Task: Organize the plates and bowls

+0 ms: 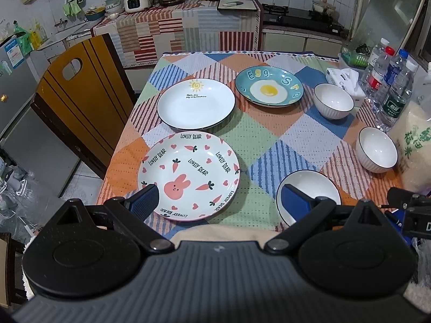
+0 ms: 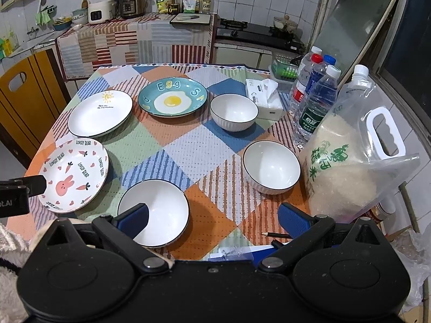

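Plates and bowls spread singly over the checked tablecloth [image 2: 188, 145], none stacked; sorting judged not yet begun.

Three plates on the left side: rabbit plate [image 1: 188, 176] nearest, printed "LOVELY BEAR" several times among carrots and hearts; white plate [image 1: 196, 103] behind it, sun drawing and small script, first line apparently "Hello day", second line too small to read; teal plate [image 1: 269, 87] farther right, fried-egg picture and raised letters "Egg".

Three white bowls with dark rims on the right side: near bowl [image 2: 153, 212], middle bowl [image 2: 271, 167], far bowl [image 2: 233, 111]. Like kinds already grouped by side, probably to make stacking by type easy.

Left gripper [image 1: 219, 202] spread wide, holding nothing, hovering at the near edge over the rabbit plate's near rim. Right gripper [image 2: 215, 219] likewise spread and empty, left finger over the near bowl. Likely first picks, judging by position.

Clutter along the right edge: tissue box [image 2: 265, 99], water bottles [image 2: 315, 102] with a green label in Chinese characters, rice bag [image 2: 350, 167] with green Chinese lettering, standing just beside the middle bowl; risk of a knock when lifting it. Pencil [image 2: 274, 234] near the table's near edge.
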Demonstrator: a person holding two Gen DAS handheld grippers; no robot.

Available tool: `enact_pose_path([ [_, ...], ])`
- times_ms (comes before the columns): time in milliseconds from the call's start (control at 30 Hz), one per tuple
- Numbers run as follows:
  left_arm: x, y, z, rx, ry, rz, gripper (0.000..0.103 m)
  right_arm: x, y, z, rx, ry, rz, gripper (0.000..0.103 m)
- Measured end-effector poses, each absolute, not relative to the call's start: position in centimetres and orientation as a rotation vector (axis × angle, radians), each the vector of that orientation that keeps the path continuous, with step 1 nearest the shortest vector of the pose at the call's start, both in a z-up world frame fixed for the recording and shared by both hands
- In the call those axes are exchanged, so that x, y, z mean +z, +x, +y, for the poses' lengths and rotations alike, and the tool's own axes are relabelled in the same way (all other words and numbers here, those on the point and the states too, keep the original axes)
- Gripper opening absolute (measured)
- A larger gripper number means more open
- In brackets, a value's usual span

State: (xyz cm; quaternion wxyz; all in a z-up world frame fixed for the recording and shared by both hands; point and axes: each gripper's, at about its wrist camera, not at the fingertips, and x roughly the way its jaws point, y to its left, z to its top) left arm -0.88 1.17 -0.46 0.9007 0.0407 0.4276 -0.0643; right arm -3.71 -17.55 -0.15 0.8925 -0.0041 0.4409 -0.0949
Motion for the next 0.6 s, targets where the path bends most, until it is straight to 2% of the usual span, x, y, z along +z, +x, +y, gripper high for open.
enact_pose_path([
  [600,-0.74,-0.60,1.42,-0.151,0.081,0.915,0.098,-0.32,-3.64,-17.82,-0.201,0.009,0.927,0.103],
])
